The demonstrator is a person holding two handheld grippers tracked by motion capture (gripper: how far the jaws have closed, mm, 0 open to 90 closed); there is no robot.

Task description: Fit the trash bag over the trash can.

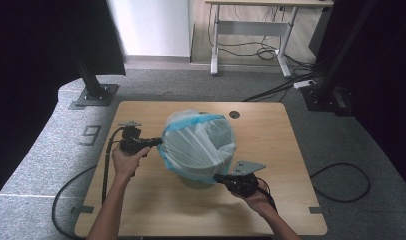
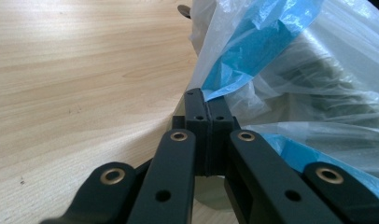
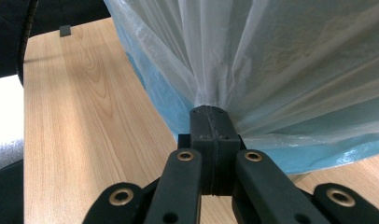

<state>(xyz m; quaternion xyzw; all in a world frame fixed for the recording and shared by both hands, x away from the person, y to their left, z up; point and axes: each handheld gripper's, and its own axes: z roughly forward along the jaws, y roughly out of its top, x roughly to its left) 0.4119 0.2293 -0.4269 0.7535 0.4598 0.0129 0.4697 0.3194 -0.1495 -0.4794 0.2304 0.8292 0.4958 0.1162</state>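
Table (image 1: 156,200) mid | bag (image 1: 201,142) pinched: L gripper (image 1: 158,141), R gripper (image 1: 218,177)

My high view sits above the near edge, facing forward and down, taking in the whole worktop (image 1: 156,200) and the floor beyond. My left gripper view rides low, looking along its tool (image 2: 207,116) at close range into the bin liner (image 2: 290,79). My right gripper view looks equally close along its own tool (image 3: 211,122). All three share that liner and the wood around it.
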